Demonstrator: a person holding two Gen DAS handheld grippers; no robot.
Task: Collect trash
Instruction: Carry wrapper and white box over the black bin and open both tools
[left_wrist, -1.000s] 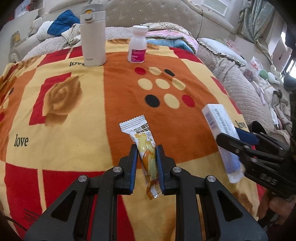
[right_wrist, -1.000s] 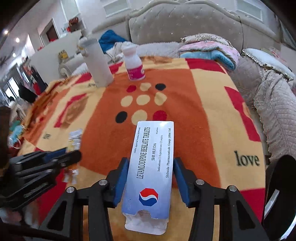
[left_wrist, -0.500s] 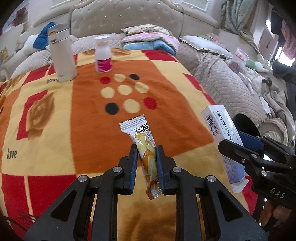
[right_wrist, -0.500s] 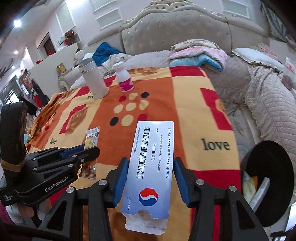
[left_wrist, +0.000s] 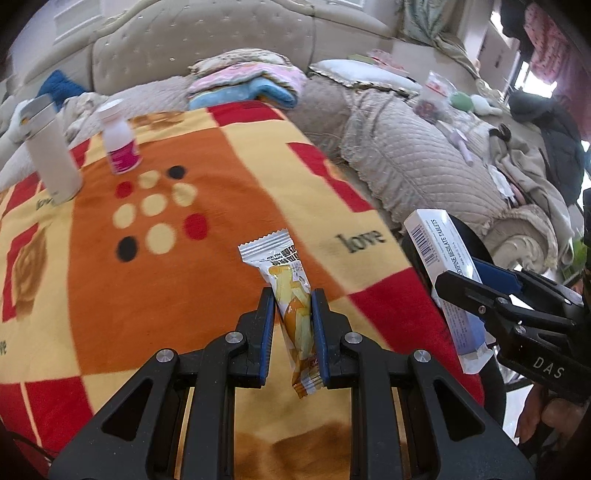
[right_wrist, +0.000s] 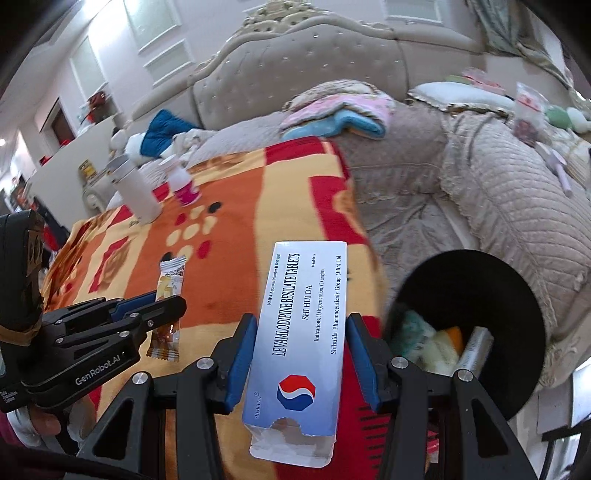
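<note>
Trash rides in both grips: left hand-held gripper (left_wrist: 293, 325) clamped on a snack wrapper (left_wrist: 288, 306), right hand-held gripper (right_wrist: 299, 354) clamped on a tablet box (right_wrist: 303, 328), both lifted above the blanket (left_wrist: 110, 295), seemingly headed for the black bin (right_wrist: 480, 317) alongside.

Glossy foil snack wrapper (left_wrist: 291, 295), smooth cardboard tablet box (right_wrist: 303, 332), fuzzy fleece blanket (left_wrist: 184, 295), quilted cloth sofa (right_wrist: 498, 192).

Patterned blanket (left_wrist: 221, 295) carries white flask (left_wrist: 51, 158), pink-labelled bottle (left_wrist: 120, 142).
</note>
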